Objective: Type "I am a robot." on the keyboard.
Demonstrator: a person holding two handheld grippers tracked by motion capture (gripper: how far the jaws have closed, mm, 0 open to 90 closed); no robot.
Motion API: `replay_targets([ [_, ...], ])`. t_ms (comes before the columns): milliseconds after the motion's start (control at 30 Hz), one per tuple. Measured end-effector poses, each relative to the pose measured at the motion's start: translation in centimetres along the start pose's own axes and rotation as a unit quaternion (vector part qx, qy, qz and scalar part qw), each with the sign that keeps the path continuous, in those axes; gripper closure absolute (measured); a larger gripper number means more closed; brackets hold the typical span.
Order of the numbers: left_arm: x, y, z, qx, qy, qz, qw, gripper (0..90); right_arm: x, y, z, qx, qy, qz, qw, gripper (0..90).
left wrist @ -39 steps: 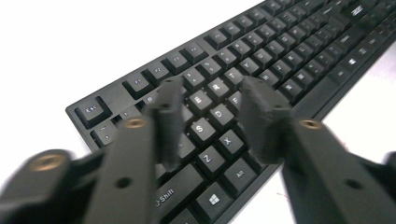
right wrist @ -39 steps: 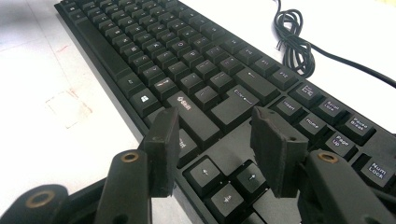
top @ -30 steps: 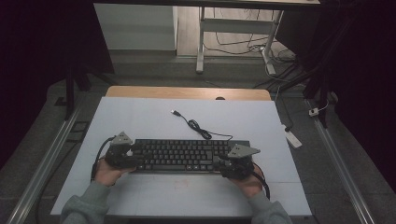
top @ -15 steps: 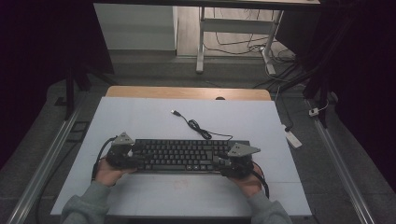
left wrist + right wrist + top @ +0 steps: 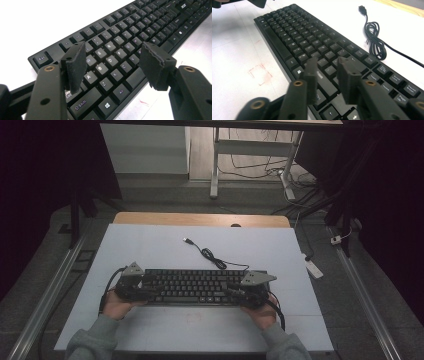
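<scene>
Fingers of the left gripper [image 5: 112,67] stand wide apart over the left end of the keyboard [image 5: 195,286], above the A–S–D rows, pads [image 5: 75,62] clear of the keys and holding nothing. Right gripper [image 5: 327,77] hangs over the keyboard's right end, near the arrow and Enter keys; its fingers have just been closing to a narrower gap, blurred, with nothing but key tops seen between them and no grip that I can make out.

Keyboard: black, full-size, lying flat on the white desk [image 5: 200,330], long edge toward the person, one hand [image 5: 116,304] at each end. Its cable [image 5: 212,256] runs from the keyboard's rear edge, part coiled, and ends in a loose USB plug [image 5: 187,240] beyond the keyboard, not connected to anything.

Handling, as I judge it:
- Light, rigid plastic shell; will lift as one piece without sagging much.
- Long, so a single end grip would let it swing; take both short ends together.
- Keycaps give and can pop; avoid pinching on keys.
- Best purchase is the bare frame edge at each end, fingers closing across front and rear rims.
- Smooth plastic, somewhat slippery against pads.
- Cable trails free and will drag behind the keyboard; mind it snagging.
</scene>
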State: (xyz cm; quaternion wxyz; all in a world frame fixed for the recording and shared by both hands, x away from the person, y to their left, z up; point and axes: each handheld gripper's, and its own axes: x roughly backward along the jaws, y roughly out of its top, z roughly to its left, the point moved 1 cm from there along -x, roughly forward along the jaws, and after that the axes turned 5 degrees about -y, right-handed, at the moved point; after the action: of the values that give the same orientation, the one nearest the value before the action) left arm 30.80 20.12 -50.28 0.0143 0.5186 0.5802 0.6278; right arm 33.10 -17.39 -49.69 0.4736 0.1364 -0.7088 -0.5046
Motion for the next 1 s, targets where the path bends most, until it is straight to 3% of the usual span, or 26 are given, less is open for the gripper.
replay_targets([
  [233,-0.1,0.0,-0.1,-0.001,0.0,0.003,1.0,38.1,-0.3,0.6,0.4,0.01,0.012,-0.003,0.9999,89.6],
  [733,-0.2,0.0,0.0,0.0,0.002,0.006,1.0,37.6,-2.5,2.1,1.6,0.024,0.029,0.007,0.9993,89.8],
  [1000,-0.3,0.0,-0.1,-0.001,0.001,0.006,1.0,37.4,-4.4,2.9,2.4,0.019,0.04,0.016,0.9989,89.7],
])
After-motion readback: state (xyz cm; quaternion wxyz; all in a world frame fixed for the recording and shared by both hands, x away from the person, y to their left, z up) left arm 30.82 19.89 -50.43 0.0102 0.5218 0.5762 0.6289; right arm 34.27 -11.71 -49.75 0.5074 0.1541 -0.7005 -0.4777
